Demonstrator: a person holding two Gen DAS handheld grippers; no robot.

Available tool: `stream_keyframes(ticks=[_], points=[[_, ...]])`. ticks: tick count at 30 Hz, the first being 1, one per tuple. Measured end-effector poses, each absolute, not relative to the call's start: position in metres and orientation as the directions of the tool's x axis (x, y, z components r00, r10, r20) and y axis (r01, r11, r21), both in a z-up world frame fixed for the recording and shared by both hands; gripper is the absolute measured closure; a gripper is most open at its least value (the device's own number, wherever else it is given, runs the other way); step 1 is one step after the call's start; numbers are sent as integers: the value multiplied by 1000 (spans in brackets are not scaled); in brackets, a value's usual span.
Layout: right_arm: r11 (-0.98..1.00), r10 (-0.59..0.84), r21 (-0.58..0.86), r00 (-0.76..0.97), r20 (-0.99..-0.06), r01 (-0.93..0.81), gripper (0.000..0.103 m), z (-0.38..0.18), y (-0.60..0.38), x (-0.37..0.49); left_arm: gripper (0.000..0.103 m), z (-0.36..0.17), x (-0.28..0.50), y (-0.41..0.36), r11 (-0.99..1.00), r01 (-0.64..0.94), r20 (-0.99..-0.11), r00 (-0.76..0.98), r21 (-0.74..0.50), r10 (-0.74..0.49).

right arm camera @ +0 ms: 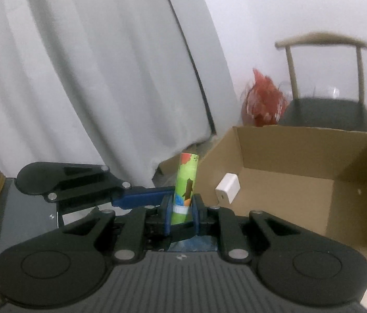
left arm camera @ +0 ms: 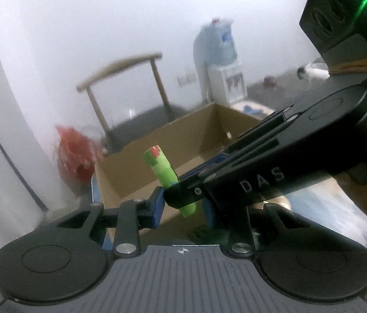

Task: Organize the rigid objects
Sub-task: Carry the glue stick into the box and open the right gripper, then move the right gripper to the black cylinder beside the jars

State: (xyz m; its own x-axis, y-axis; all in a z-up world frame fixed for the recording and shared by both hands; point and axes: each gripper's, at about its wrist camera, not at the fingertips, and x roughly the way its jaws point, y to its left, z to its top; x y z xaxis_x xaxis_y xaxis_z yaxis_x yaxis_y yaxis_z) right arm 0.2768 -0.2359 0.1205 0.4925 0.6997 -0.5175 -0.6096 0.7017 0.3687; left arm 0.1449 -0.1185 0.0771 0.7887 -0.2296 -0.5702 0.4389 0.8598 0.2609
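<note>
Green tube [right arm camera: 184, 186] with the colourful print is up in the air, standing nearly upright, right beside the near wall of the open cardboard box [right arm camera: 287, 190]. Both grippers are on it at once! The right gripper [right arm camera: 182, 215] has its blue pads clamped on the tube's lower part, jaws narrow, tube squeezed between them. In comes the left gripper [right arm camera: 167, 195] from the side, its blue finger reaching across to the tube just above that grip. From the left wrist view, the tube [left arm camera: 161, 168] leans a little, its top end showing a red patch, and the black right gripper [left arm camera: 183, 193] crosses in front of it from the right. The left gripper [left arm camera: 181, 208] has its jaws drawn in narrow around the tube's lower end; one blue pad shows just to the left of it, the other mostly hidden behind the right gripper.

Inside the box, a small white charger block [right arm camera: 227, 187] rests against the left inner wall. Behind the box: a red bag [right arm camera: 264, 101], a wooden-framed chair [right arm camera: 326, 83], and a pale curtain [right arm camera: 79, 65]. Further back in the left view stands a water dispenser [left arm camera: 220, 62], blurred.
</note>
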Motion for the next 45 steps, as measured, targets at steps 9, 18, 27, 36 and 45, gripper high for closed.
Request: stream_keyframes(ticks=[9,18,27,36,45], points=[[696,701,520,314,-640,-495,85,84,-212,413,72,50,272,-110,882,440,-760,628,170,-167],[713,680,599,156,-716,-364,86,18,-195,486,72,2,344,-99,902,402,-881,470,156,-57],[741,654,604,113,-748,-295,85,-5,-186,511,67,-7,355,-107,889,404,-894,448,217,14],[710,698,646,157,-699,-281,84,17,-201,503,56,24,339,-106,890,401,-865,502,219,-13],[639,769,648,328,-549,-414,84,94,-264,424,46,94,274,-94,906,369,-773,629,206,-80]])
